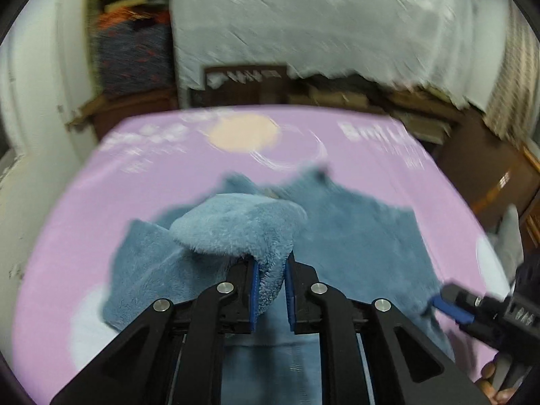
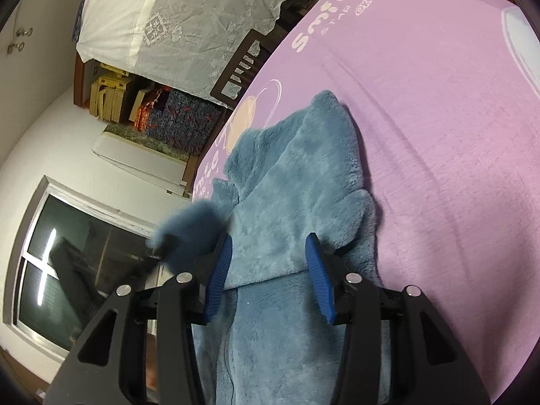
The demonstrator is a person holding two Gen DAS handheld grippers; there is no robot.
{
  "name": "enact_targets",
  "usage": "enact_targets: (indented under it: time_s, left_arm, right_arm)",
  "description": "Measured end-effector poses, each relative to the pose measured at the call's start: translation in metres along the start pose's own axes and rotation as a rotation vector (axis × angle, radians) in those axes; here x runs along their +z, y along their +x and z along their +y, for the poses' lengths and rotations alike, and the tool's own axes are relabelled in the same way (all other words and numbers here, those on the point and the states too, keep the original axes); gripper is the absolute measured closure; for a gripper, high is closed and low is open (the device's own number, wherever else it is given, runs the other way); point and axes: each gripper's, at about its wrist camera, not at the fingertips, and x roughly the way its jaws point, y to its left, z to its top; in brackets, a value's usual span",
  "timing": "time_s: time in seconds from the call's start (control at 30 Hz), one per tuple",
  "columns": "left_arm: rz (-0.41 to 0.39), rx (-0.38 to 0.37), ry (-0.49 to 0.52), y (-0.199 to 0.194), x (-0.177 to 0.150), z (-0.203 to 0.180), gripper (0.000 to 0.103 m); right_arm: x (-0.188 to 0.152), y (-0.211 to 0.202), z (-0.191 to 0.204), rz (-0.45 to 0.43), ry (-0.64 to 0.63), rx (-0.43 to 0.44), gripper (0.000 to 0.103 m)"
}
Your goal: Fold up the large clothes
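Note:
A fluffy blue fleece garment (image 1: 354, 236) lies spread on a pink sheet (image 1: 67, 236). My left gripper (image 1: 271, 266) is shut on a raised fold of the garment, lifted above the rest. In the left wrist view my right gripper (image 1: 452, 310) shows at the lower right edge of the cloth, with fingers of a hand behind it. In the right wrist view the garment (image 2: 297, 182) stretches ahead with a zip running down its near part. My right gripper (image 2: 268, 253) hovers open over it, its blue pads (image 2: 319, 280) wide apart with nothing pinched.
The pink sheet (image 2: 438, 135) has white lettering and a cream circle (image 1: 243, 133). Behind it stand a dark wooden chair back (image 2: 241, 67), a white lace-covered surface (image 2: 189, 17) and stacked boxes. A dark window (image 2: 67, 270) is at the left in the right wrist view.

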Motion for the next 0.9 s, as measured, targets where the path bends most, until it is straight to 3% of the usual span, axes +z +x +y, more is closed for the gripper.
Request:
enact_targets:
  time_s: [0.13, 0.3, 0.43, 0.57, 0.73, 0.9]
  left_arm:
    - [0.067, 0.002, 0.039, 0.026, -0.019, -0.009, 0.075]
    - [0.024, 0.007, 0.013, 0.005, -0.026, 0.023, 0.046]
    - [-0.015, 0.051, -0.049, -0.026, -0.031, 0.067, 0.044]
    - [-0.009, 0.092, -0.168, -0.03, -0.029, 0.122, 0.044]
    - [0.043, 0.146, -0.265, -0.013, -0.031, 0.173, 0.044]
    - [0.142, 0.183, -0.246, 0.023, -0.041, 0.188, 0.042]
  right_arm:
    - [0.002, -0.001, 0.0, 0.004, -0.006, 0.006, 0.053]
    - [0.004, -0.001, 0.005, 0.002, -0.034, 0.005, 0.052]
    - [-0.001, 0.005, 0.014, 0.021, -0.086, 0.011, 0.052]
    - [-0.012, 0.013, 0.028, 0.047, -0.17, 0.006, 0.052]
    - [-0.027, 0.022, 0.066, 0.041, -0.324, -0.008, 0.052]
    - [-0.05, 0.053, 0.135, 0.084, -0.52, -0.079, 0.052]
